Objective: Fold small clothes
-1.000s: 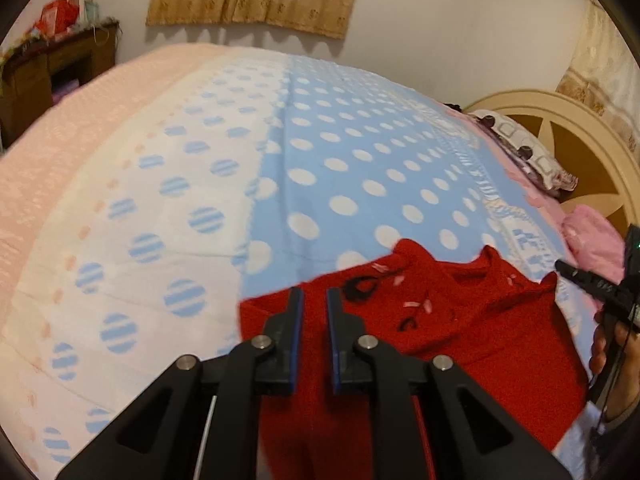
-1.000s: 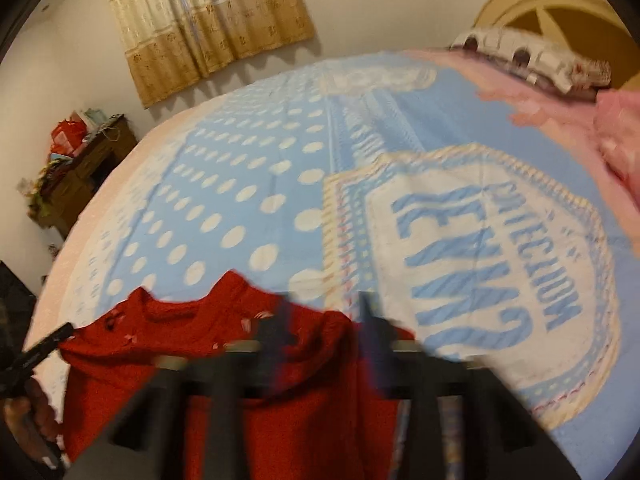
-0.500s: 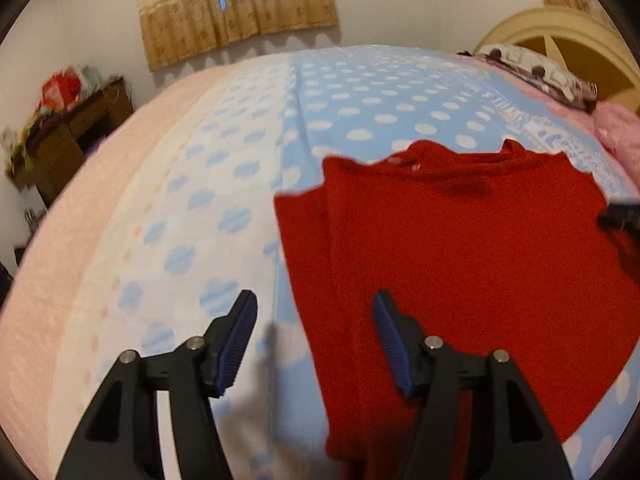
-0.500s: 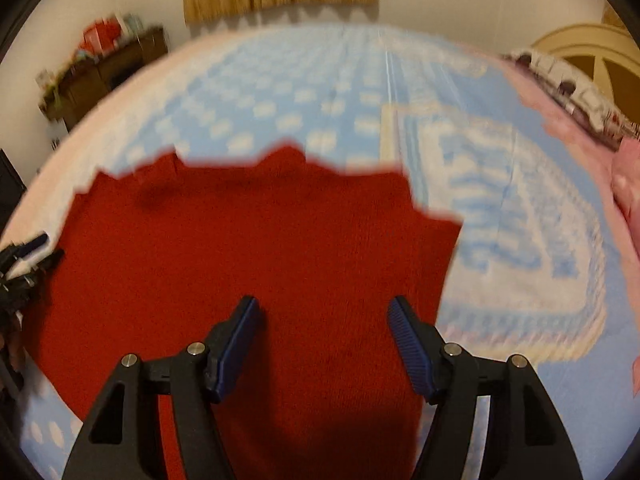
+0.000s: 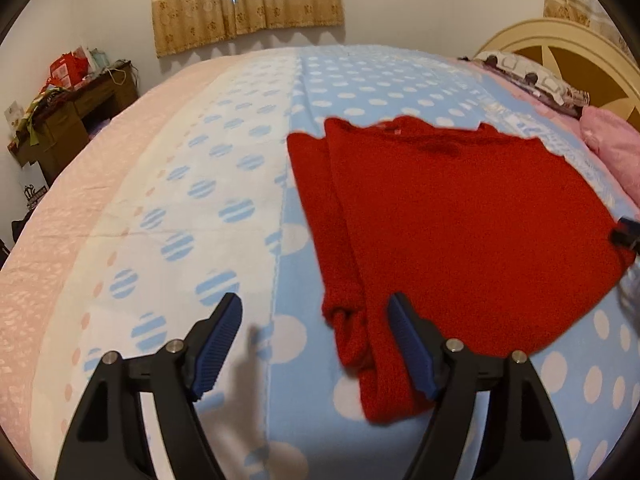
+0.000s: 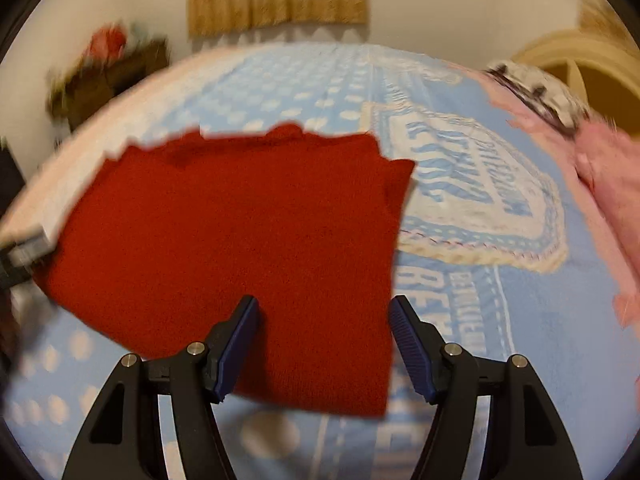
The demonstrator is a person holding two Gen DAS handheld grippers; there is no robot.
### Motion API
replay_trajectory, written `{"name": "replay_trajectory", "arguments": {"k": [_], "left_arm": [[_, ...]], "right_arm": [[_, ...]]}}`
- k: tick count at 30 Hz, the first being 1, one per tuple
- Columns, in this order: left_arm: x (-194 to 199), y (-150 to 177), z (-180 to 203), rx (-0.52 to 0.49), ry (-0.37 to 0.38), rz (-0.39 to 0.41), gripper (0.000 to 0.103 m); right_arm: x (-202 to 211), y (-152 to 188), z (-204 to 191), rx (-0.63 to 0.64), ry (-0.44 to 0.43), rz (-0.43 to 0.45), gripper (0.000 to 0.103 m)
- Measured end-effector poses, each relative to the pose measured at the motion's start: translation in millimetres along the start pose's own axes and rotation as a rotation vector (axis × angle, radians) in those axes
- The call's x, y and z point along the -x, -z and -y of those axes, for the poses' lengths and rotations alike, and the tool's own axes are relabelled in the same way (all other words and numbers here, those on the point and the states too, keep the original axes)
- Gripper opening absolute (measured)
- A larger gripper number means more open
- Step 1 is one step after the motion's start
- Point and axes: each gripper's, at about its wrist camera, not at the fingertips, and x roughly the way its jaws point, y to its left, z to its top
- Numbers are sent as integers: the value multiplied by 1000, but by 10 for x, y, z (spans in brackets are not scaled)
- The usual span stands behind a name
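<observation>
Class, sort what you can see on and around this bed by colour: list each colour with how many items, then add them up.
Red: 1, the sweater
Blue polka-dot: 1, the bedspread
Pink: 1, the pillow
Black: 2, the left gripper and right gripper
Total: 5

A sweater (image 5: pixel 460 232) is laid flat on the bed (image 5: pixel 180 184), with a sleeve folded along its left side in the left wrist view. The left gripper (image 5: pixel 316 344) is held above the bed before the sleeve's near end; its jaws are opening, with nothing pressed between them. Behind the bed a curtain (image 5: pixel 248 0) is hung; a desk (image 5: pixel 76 112) is placed at its far left, a headboard (image 5: pixel 560 52) and pillow (image 5: pixel 524 76) at its far right.
</observation>
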Motion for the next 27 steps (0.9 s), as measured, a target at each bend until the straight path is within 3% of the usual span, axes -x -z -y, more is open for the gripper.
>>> {"name": "replay_trajectory", "arguments": {"k": [7,10,14,17,21,27], "left_arm": [[24,98,-38,16,6,-14,87],[29,141,-98,48,26,-14,91],[-47,163,-229,119,74,-44,99],[-48,173,-242,134,90,-49,99],[-26,180,-233,134,81,-44,99],[-3,164,-227,120,62,-44,100]], "right_arm": [[-243,166,-61,13,22,-138,68],[-26,107,-117,12,80,-51,68],[175,-47,-350,74,73,46,68],[17,-89,-486,106,13,-3,68],[-381,100,-542,142,57,-151,68],[-302,93,-563,129,71,-148,69]]}}
